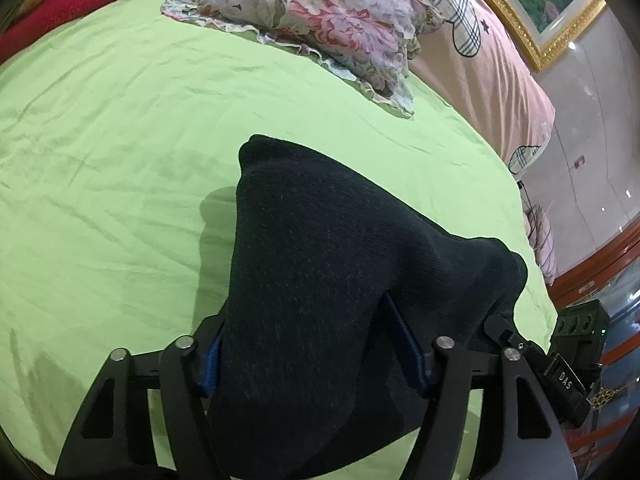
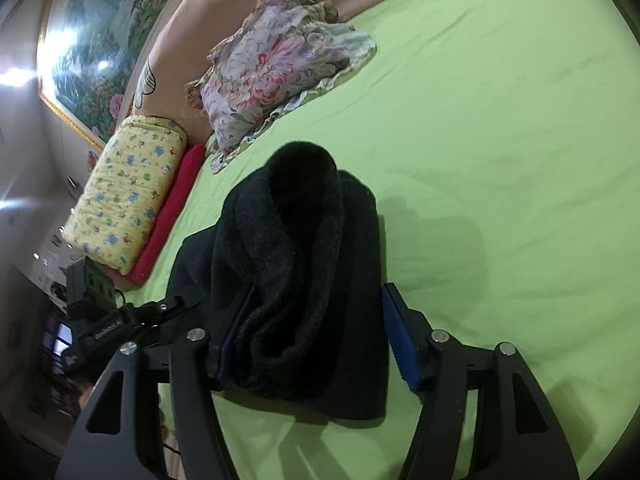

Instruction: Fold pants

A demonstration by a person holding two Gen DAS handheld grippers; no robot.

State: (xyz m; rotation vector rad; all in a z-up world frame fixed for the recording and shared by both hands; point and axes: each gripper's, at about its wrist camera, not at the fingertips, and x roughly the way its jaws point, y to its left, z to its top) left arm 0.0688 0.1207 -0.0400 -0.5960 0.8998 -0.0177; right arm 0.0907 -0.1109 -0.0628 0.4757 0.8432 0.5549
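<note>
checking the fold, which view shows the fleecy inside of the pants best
The right wrist view: the pants lie on the green sheet with the fuzzy lining rolled open toward the camera. The left wrist view shows only their smooth dark outside.

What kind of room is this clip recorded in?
Most likely a home bedroom: a bed with a light green sheet, a floral ruffled pillow and a gold-framed landscape painting on the wall.

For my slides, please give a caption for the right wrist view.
Dark pants lie bunched between the right gripper's jaws on a green bedsheet.
</note>
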